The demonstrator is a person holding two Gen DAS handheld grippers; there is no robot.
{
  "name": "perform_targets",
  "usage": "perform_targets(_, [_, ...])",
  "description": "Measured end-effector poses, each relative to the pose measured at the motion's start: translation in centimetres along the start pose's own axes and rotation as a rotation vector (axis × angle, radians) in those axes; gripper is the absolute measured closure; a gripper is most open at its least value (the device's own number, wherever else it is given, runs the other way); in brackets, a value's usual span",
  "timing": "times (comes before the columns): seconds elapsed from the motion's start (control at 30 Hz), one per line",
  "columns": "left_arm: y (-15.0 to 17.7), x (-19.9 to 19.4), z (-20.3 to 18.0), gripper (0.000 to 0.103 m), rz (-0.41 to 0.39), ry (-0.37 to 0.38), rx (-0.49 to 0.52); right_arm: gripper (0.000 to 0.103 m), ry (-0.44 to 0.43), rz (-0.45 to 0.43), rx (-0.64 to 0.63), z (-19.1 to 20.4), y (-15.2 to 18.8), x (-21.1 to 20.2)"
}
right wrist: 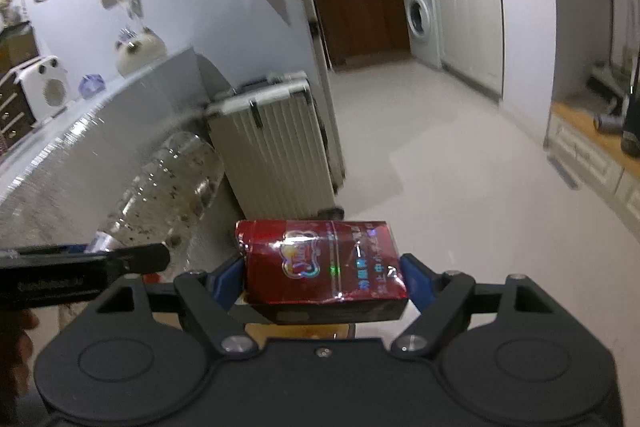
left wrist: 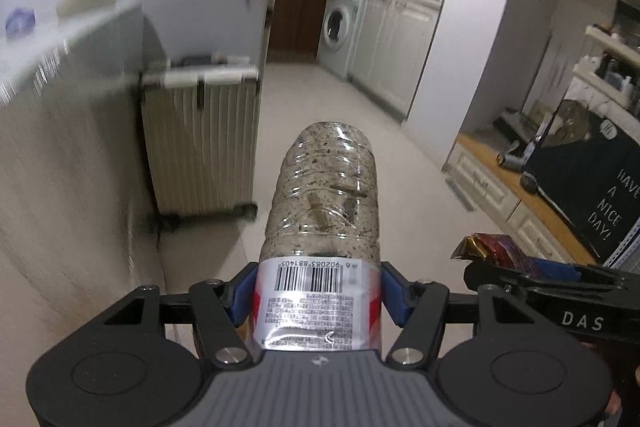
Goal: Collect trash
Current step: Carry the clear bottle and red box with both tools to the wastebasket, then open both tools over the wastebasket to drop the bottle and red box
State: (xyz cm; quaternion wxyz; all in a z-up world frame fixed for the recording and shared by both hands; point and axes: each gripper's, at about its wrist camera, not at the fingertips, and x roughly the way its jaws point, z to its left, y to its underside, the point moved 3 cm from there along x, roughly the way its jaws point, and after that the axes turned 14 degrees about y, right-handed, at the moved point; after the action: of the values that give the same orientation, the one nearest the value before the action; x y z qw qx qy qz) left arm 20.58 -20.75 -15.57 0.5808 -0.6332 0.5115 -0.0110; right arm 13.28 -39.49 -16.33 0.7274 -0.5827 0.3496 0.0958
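Left wrist view, near: left gripper (left wrist: 318, 293), blue pads (left wrist: 394, 297) clamped on clear plastic bottle (left wrist: 324, 203) at its labelled end; barcode label (left wrist: 316, 303) facing up, ribbed body w/ dark specks pointing fwd & down over pale floor (left wrist: 400, 187). At right edge: right gripper (left wrist: 560, 277) seen side-on, crumpled red wrapper end (left wrist: 486, 247) sticking out in front.

Right wrist view, near: right gripper (right wrist: 322, 279), blue pads (right wrist: 226, 281) closed on both sides of red cigarette pack (right wrist: 320, 263), glossy film wrap, held flat across jaws. At left: left gripper (right wrist: 120, 259) side-on, bottle (right wrist: 168, 191) slanting up-left from it.

Mid: white ribbed suitcase (left wrist: 200, 143) upright on floor, against end of grey counter (left wrist: 60, 107); on counter top, white rounded object & small blue item, blurred.

Far: washing machine (left wrist: 338, 27) beside white cabinets (left wrist: 396, 43); dark sign "HAVE A NICE DAY!" (left wrist: 612, 203) at right, over wood-topped drawer unit (left wrist: 520, 195).
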Motion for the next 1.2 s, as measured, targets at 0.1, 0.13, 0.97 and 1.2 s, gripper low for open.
perform_targets(0.1, [1.5,3.6,2.7,0.040,0.056,-0.001,-0.071,0.022,0.005,0.055,0.010,0.7,1.1,3.4])
perform_targets(0.13, [1.9,4.6,3.6,0.040,0.071,-0.006,-0.089,0.022,0.007,0.073,0.011,0.9,1.5,4.5])
perform_targets(0.97, [10.3,25.2,21.5,0.038,0.334,-0.048,-0.458,0.022,0.033,0.440,0.071,5.5,10.0,28.9])
perform_targets(1.2, [10.9,25.4,22.9,0.002,0.353,-0.111,-0.498,0.022,0.009,0.455,-0.045,6.9,10.3,31.0])
